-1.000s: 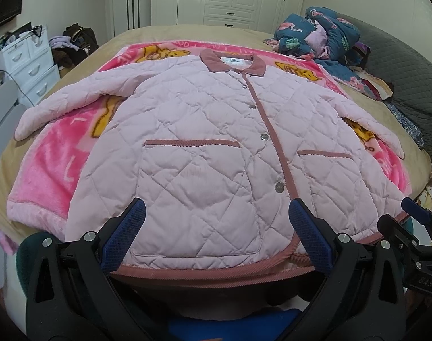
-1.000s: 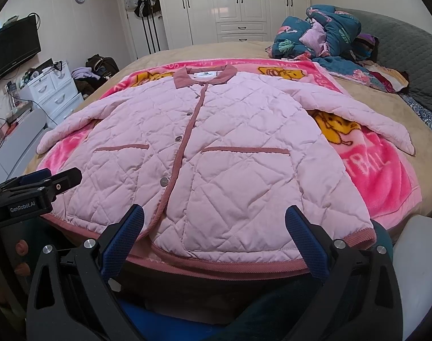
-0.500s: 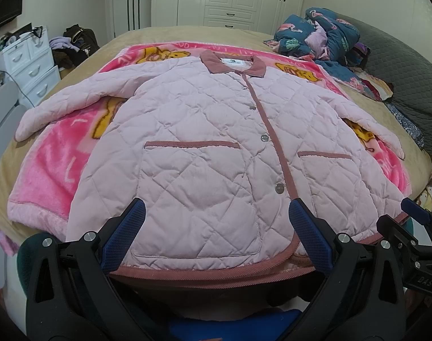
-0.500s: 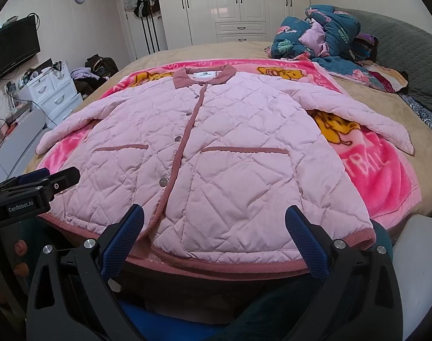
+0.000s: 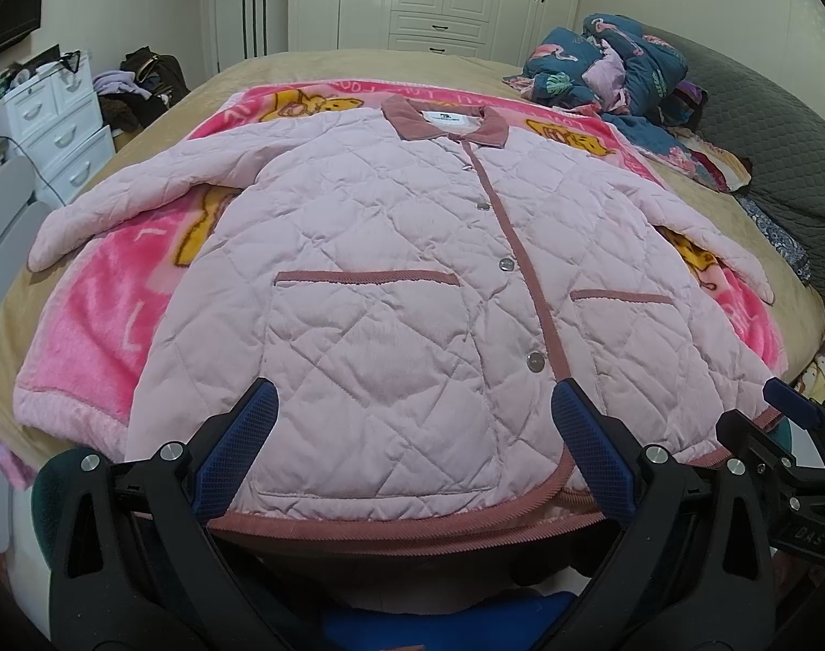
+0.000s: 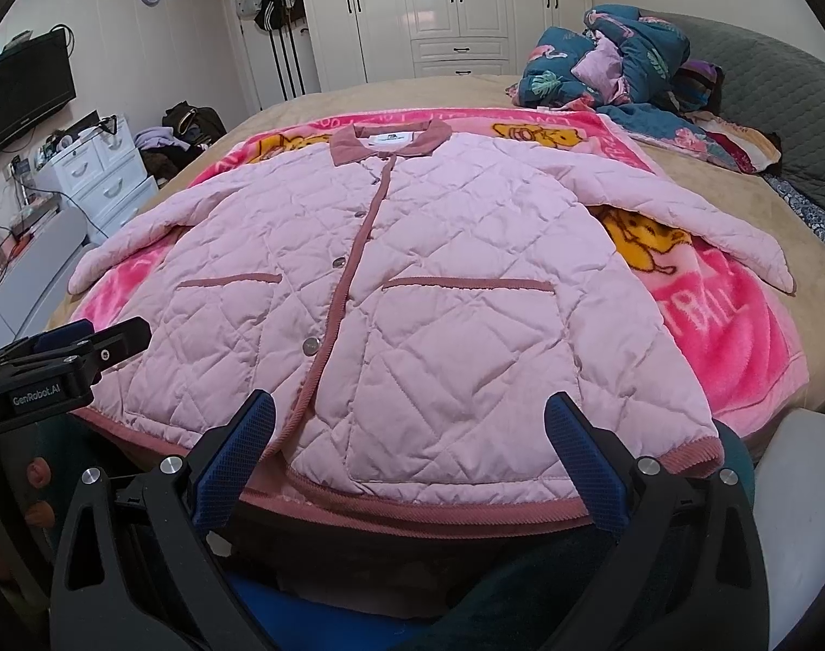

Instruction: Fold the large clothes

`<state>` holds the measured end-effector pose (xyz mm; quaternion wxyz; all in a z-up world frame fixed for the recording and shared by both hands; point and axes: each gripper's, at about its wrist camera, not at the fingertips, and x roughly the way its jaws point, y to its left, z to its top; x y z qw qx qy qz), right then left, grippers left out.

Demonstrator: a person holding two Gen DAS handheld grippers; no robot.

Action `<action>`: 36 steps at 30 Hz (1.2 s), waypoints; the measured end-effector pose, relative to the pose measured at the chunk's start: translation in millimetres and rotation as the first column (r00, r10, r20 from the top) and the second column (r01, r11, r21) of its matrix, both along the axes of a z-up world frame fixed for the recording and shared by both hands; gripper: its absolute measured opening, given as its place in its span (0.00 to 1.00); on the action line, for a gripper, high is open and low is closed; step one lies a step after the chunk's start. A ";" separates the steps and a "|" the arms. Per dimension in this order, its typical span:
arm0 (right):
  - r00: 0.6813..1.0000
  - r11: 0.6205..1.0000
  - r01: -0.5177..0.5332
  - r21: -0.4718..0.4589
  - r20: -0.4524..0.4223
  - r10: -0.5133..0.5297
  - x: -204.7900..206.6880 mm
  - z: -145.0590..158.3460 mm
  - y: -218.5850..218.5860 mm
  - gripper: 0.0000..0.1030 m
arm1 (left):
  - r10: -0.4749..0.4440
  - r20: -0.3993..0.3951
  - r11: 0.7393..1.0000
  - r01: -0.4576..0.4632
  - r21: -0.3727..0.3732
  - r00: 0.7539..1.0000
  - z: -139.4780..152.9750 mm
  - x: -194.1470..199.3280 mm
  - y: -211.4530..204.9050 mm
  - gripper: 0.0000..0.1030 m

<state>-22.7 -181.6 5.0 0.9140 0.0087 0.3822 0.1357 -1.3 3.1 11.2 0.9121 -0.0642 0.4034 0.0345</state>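
On the side of the left gripper (image 6: 59,358), seen at the edge of the right wrist view, "GenRobot.AI" can be read; the letters "DAS" are seen on the black body of the right gripper (image 5: 792,412) in the left wrist view; a white neck label (image 6: 389,137) is sewn inside the collar, its print too small to be read. The pink quilted jacket (image 5: 412,293) is laid flat, front up and snapped shut, on a pink cartoon blanket (image 5: 103,314) spread over the bed (image 5: 315,65); "BILL" can be made out on the blanket. Both grippers are held wide apart at the hem, nothing being gripped. A heap of dark bedding (image 6: 619,59) lies near the far corner; white drawers (image 6: 103,168), a television (image 6: 21,103) and wardrobes (image 6: 456,5) are seen beyond.
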 end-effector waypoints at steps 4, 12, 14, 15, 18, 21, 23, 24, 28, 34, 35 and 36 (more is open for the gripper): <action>1.000 1.000 -0.003 0.003 -0.012 0.003 6.3 -2.2 2.1 0.96 | -0.001 -0.003 1.000 0.001 -0.002 1.000 2.9 5.0 5.2 0.92; 1.000 1.000 -0.003 0.009 -0.027 0.003 23.7 1.9 5.1 0.96 | 0.005 -0.021 1.000 -0.005 -0.003 1.000 -1.7 21.1 8.7 0.92; 0.999 1.000 -0.005 0.014 -0.033 0.006 29.1 3.9 5.5 0.96 | 0.007 -0.026 1.000 -0.007 -0.001 1.000 -2.7 26.5 9.9 0.92; 0.999 1.000 -0.007 0.015 -0.035 0.007 32.0 4.8 5.8 0.96 | 0.006 -0.026 1.000 -0.007 -0.004 1.000 -2.9 29.6 10.6 0.92; 0.999 1.000 -0.004 0.014 -0.036 0.004 42.3 8.4 6.4 0.96 | 0.004 -0.030 1.000 -0.004 -0.008 1.000 -2.6 36.8 11.0 0.92; 0.999 1.000 0.001 0.024 -0.045 0.000 53.1 11.1 5.2 0.96 | -0.002 -0.040 1.000 0.001 -0.009 0.999 -0.8 48.4 8.8 0.92; 0.999 1.000 0.001 0.028 -0.049 0.001 60.1 13.3 5.1 0.96 | -0.007 -0.043 1.000 0.007 -0.011 0.999 0.4 53.6 7.6 0.92; 0.999 1.000 0.001 0.023 -0.045 0.000 62.9 14.6 5.2 0.96 | -0.012 -0.042 1.000 0.011 -0.008 0.999 1.5 56.8 6.5 0.92; 0.999 1.000 0.006 0.025 -0.039 -0.006 76.7 19.9 3.7 0.96 | -0.009 -0.037 1.000 0.009 0.000 0.999 6.2 68.5 2.9 0.92; 1.000 0.999 0.005 0.033 -0.031 -0.004 96.5 29.5 0.8 0.96 | -0.018 -0.038 1.000 0.018 -0.001 0.999 16.7 87.4 -2.6 0.92; 0.999 0.999 0.007 0.037 -0.033 -0.006 100.1 30.9 -0.1 0.96 | -0.019 -0.037 1.000 0.019 0.001 0.999 18.3 91.2 -3.3 0.92; 0.999 0.999 0.010 0.039 -0.032 -0.009 104.3 32.9 -0.9 0.96 | -0.018 -0.036 1.000 0.019 0.005 0.999 19.6 93.6 -3.4 0.92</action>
